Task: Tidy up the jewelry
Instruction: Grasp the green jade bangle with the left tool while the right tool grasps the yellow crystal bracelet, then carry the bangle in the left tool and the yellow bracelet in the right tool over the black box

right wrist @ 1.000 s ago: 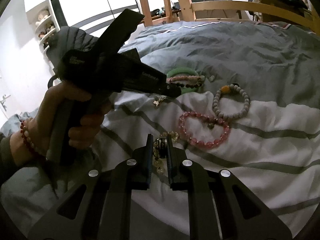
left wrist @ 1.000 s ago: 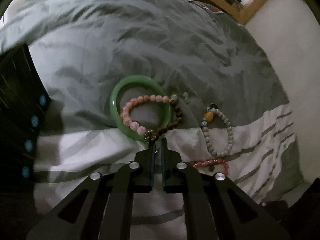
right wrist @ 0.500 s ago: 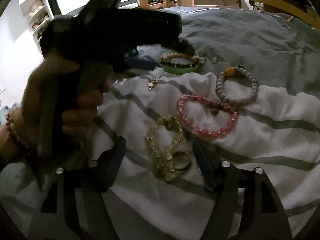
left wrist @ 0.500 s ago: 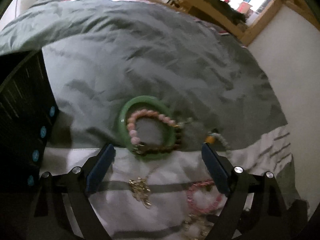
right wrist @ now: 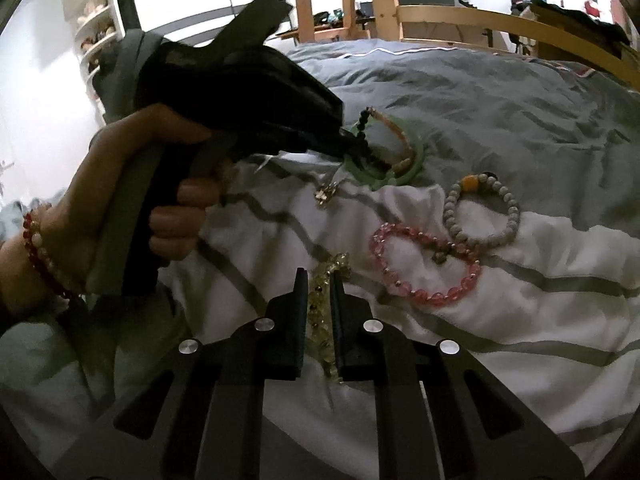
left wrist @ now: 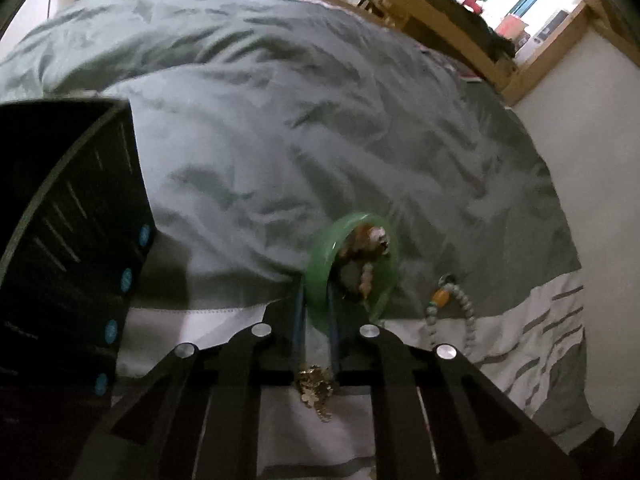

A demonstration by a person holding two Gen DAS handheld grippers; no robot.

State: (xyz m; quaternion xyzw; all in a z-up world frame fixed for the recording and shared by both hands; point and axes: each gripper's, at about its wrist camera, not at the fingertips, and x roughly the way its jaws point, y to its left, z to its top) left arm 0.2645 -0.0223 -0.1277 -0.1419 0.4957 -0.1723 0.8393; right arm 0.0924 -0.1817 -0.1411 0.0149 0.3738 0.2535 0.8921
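My left gripper (left wrist: 316,300) is shut on the rim of a green bangle (left wrist: 316,276) and tilts it up off the bed; a pink bead bracelet (left wrist: 366,276) and a dark bead bracelet hang inside it. The same bangle (right wrist: 416,160) shows at the left gripper's tip in the right wrist view. My right gripper (right wrist: 319,288) is shut on a yellow crystal bracelet (right wrist: 320,320). A gold charm chain (left wrist: 316,390) lies under the left gripper. A pink crystal bracelet (right wrist: 424,268) and a grey bead bracelet (right wrist: 480,208) lie on the white striped cloth (right wrist: 520,300).
A black drawer box with blue knobs (left wrist: 60,260) stands at the left on the grey duvet (left wrist: 320,120). A white wall (left wrist: 592,160) runs along the right. A wooden bed frame (right wrist: 500,24) crosses the back. The person's hand (right wrist: 152,184) holds the left gripper.
Both grippers opened half a second ago and are now shut. The left has taken the green bangle and lifted its edge; the right has closed on the yellow bracelet.
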